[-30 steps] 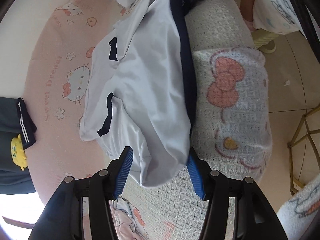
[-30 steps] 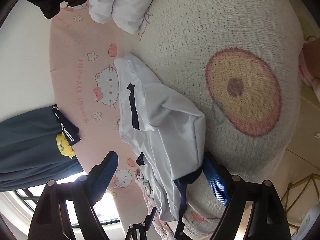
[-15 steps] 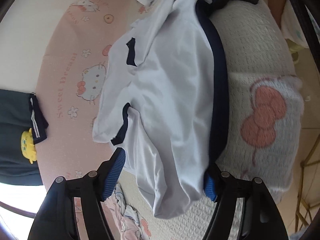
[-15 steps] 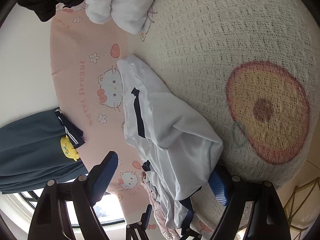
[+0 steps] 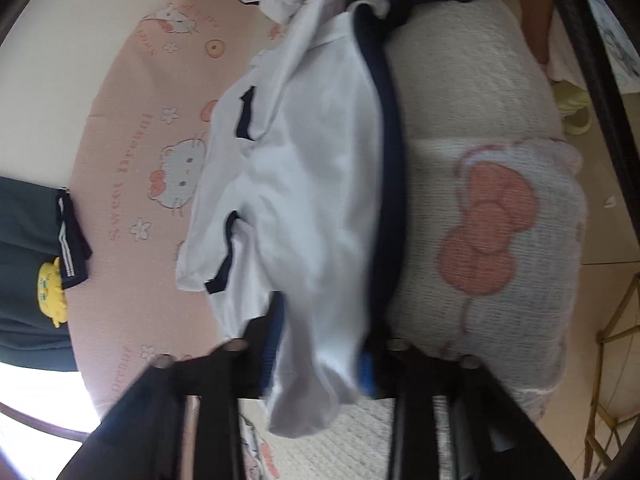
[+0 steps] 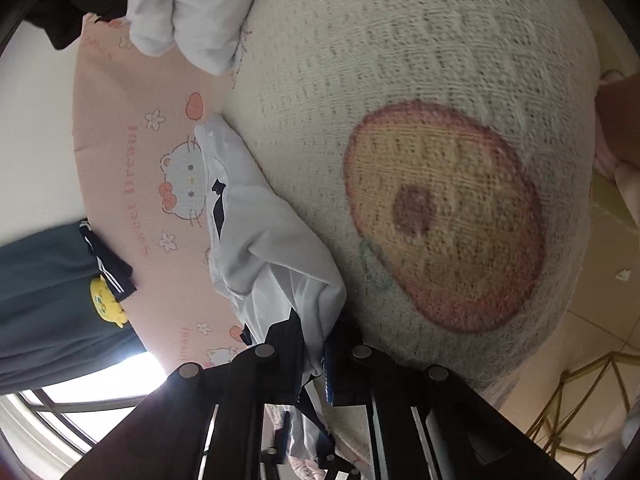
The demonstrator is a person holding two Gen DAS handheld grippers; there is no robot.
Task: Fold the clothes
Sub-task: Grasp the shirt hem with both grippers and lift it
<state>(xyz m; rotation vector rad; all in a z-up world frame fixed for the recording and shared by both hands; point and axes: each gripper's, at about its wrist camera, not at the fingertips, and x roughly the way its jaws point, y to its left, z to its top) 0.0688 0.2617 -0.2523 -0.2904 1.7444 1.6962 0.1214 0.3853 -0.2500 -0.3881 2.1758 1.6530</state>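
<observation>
- The left gripper has just closed its jaws and now pinches the near hem of the white garment with navy trim; cloth bunches out between and below the blue pads.
- The right gripper has likewise just closed, clamping the other end of the same garment where white cloth and a navy edge are gathered between its pads.
- The garment lies stretched between the two grips, across the boundary of the pink cartoon-cat mat and the cream knitted blanket, creased and only loosely doubled, one navy band running along its length.
- By the look of it, the fold of this piece is only beginning: both ends are secured, but the cloth is neither lifted nor flattened.
- A white bundle lies further off on the bed, and a dark teal garment with a yellow patch hangs at the side; whether these are finished cannot be told.
</observation>
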